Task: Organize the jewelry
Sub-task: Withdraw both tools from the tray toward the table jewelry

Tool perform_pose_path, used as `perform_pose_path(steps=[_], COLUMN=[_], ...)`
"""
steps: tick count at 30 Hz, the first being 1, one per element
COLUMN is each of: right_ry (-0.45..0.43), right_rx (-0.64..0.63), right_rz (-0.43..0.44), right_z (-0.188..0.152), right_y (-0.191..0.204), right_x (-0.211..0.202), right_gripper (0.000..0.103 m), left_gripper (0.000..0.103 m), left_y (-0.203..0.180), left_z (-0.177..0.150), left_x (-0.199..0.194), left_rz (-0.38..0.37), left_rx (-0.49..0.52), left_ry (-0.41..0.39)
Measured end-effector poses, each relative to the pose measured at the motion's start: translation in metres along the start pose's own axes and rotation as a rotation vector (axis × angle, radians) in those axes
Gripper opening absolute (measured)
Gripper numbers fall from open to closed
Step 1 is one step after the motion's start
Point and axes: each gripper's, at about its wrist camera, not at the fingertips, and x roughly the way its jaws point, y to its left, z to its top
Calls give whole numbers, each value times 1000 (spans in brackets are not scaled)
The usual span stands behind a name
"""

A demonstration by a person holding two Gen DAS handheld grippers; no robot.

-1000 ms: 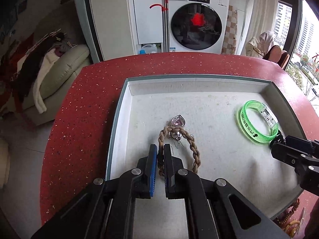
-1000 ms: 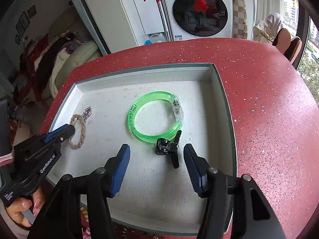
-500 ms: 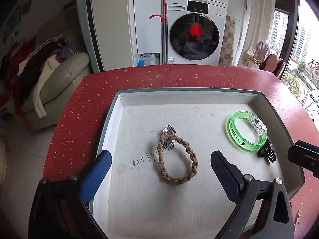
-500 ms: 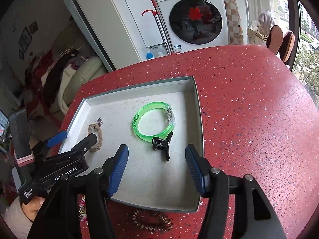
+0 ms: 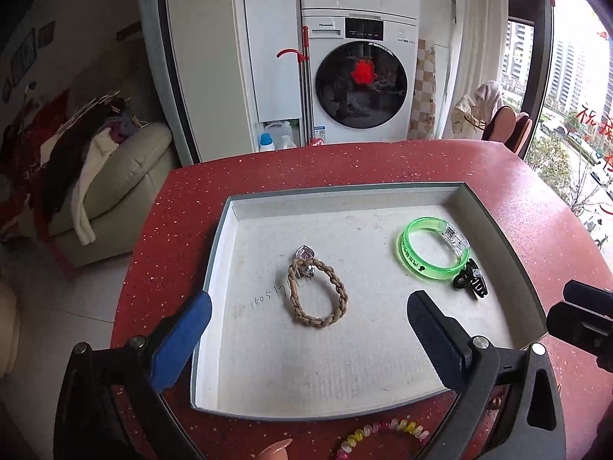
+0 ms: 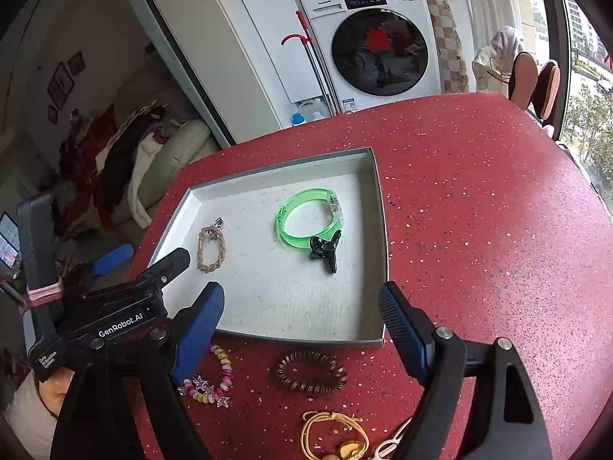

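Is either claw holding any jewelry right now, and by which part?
Nothing is held. The left claw is open above the braided beige bracelet; the right claw, jaws opening, is empty.

A shallow white rectangular tray (image 6: 377,253) holds three pieces lying flat. A tan braided cord bracelet with a silver heart charm (image 5: 317,294) lies at nine o'clock. A translucent green plastic bangle (image 5: 433,248) lies at two o'clock, touching a small black hair clip (image 5: 469,283) at its four o'clock side.
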Motion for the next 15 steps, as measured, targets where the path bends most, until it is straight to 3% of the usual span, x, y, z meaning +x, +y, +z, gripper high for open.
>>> perform_pose_path(steps=[2,4,10,15], right_ry=[-17,-37,-91,-56], right_rx=[10,16,12,32], right_rz=[7,13,10,17], right_z=[-5,-9,-23,-35], right_y=[0,-1,-2,-7], right_x=[-9,-18,-41,-45], right_gripper=[88,102,103,103], left_gripper=[103,103,103,103], left_y=[-2,-3,-5,-5], left_z=[-4,-8,-23,-39], left_x=[-7,-13,-31,-43], left_rz=[2,3,-13,0], left_rx=[5,10,5,20], left_ry=[4,7,14,24])
